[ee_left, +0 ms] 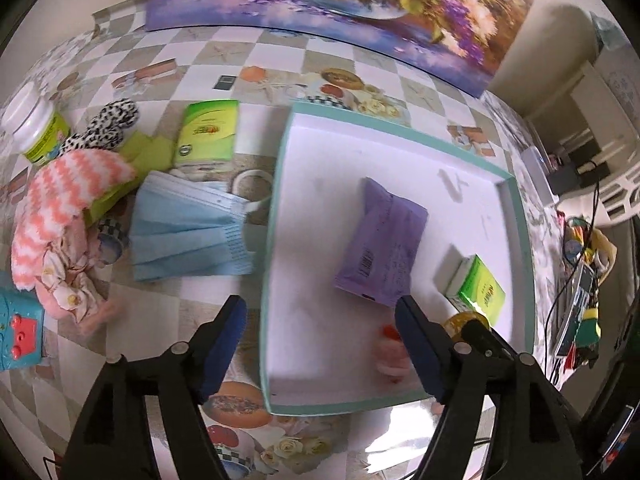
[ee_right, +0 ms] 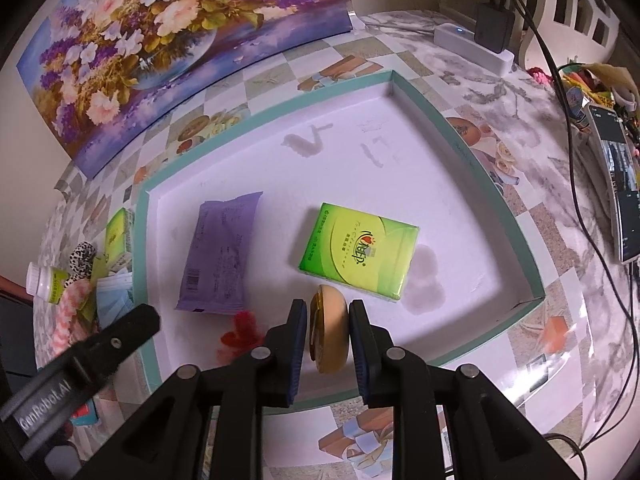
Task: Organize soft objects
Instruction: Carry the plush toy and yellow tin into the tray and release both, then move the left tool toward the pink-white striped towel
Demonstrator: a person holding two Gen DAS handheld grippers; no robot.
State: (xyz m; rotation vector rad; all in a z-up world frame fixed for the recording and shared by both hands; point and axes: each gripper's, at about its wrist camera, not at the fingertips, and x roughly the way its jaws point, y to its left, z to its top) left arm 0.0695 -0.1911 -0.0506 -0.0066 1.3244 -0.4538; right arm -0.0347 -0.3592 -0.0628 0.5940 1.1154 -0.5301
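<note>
The right gripper (ee_right: 328, 338) pinches a tan round sponge puff (ee_right: 330, 330) on edge over the teal-rimmed tray (ee_right: 496, 204); the left gripper (ee_left: 320, 344) stands wide and empty above the tray's near corner. Inside lie a purple packet (ee_right: 222, 250), a green tissue pack (ee_right: 360, 250) and something blurred, red and fluffy (ee_right: 240, 330). Left of the tray: a blue face mask (ee_left: 192, 232) and a pink striped sock (ee_left: 60, 208).

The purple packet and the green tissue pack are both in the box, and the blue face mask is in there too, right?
Not quite. The blue face mask lies on the table outside the box, as the left wrist view shows. The purple packet and green tissue pack are inside.
</note>
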